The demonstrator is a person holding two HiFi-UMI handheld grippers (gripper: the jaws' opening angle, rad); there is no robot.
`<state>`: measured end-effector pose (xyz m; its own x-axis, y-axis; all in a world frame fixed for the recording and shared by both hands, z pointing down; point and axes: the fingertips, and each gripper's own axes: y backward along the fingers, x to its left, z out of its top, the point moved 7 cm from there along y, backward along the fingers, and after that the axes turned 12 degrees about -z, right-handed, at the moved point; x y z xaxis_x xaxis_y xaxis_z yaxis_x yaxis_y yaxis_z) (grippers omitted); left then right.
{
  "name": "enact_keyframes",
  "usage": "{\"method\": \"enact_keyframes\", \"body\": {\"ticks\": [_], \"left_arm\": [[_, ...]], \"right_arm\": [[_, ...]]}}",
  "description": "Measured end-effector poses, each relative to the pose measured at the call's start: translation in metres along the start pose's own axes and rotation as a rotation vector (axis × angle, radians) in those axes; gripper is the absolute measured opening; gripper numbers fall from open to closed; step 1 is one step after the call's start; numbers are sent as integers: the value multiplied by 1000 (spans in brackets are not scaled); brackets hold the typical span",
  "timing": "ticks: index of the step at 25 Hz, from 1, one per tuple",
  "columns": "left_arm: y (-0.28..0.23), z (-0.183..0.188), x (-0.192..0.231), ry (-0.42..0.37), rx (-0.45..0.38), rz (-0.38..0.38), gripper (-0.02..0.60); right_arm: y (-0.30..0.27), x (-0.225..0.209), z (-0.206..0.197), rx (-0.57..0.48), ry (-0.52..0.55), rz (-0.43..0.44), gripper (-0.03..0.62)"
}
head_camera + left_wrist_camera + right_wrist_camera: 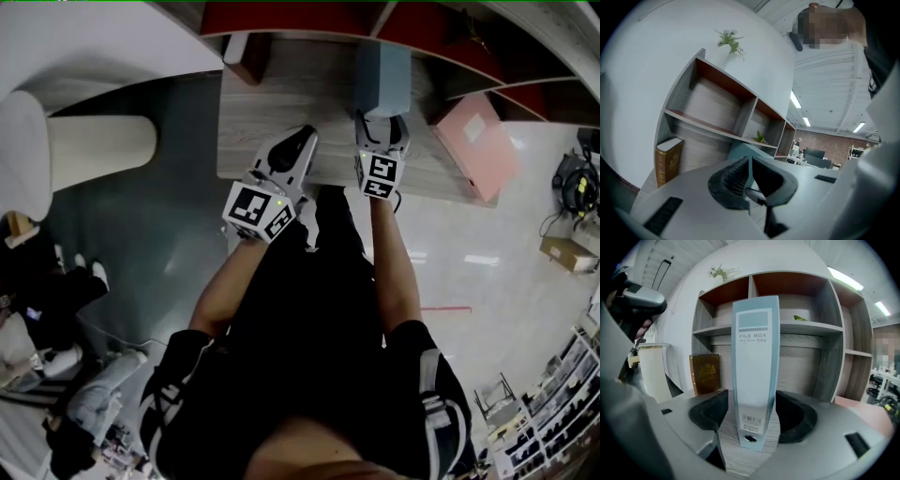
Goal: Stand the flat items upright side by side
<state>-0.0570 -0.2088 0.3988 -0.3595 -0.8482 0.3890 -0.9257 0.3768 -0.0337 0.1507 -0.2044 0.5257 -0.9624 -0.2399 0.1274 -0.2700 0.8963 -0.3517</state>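
A release is apparently being carried out: the blue file box (754,366) is standing upright on the worktop (281,103), between the spread jaws of the right hand-held gripper (753,419), neither pad pressing it. The left hand-held gripper (750,180) is being held shut, empty. Next, the pink folder (473,141) lying flat to the right is probably being called for, to be stood beside the box.

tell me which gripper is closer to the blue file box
Right. The right gripper has the file box standing between its open jaws; the left gripper is shut, off to the box's left and clear of it.
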Motion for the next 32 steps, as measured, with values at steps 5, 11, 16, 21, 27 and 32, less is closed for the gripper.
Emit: {"method": "enact_keyframes", "body": {"ticks": [5, 11, 16, 21, 27, 32], "left_arm": [[13, 3, -10, -8, -12, -34, 43], [39, 5, -32, -1, -8, -88, 43], [58, 14, -53, -33, -16, -137, 43], [81, 21, -66, -45, -50, -172, 43], [95, 22, -85, -63, -32, -224, 43], [85, 12, -107, -58, -9, -271, 43]], "right_arm": [[31, -4, -2, 16, -32, -54, 321], [92, -7, 5, 55, -117, -88, 241], [145, -12, 21, 27, -197, -143, 161], [194, -12, 28, 7, -282, -205, 55], [246, -12, 30, 22, -284, -251, 25], [285, -32, 28, 19, -303, -298, 25]]}}
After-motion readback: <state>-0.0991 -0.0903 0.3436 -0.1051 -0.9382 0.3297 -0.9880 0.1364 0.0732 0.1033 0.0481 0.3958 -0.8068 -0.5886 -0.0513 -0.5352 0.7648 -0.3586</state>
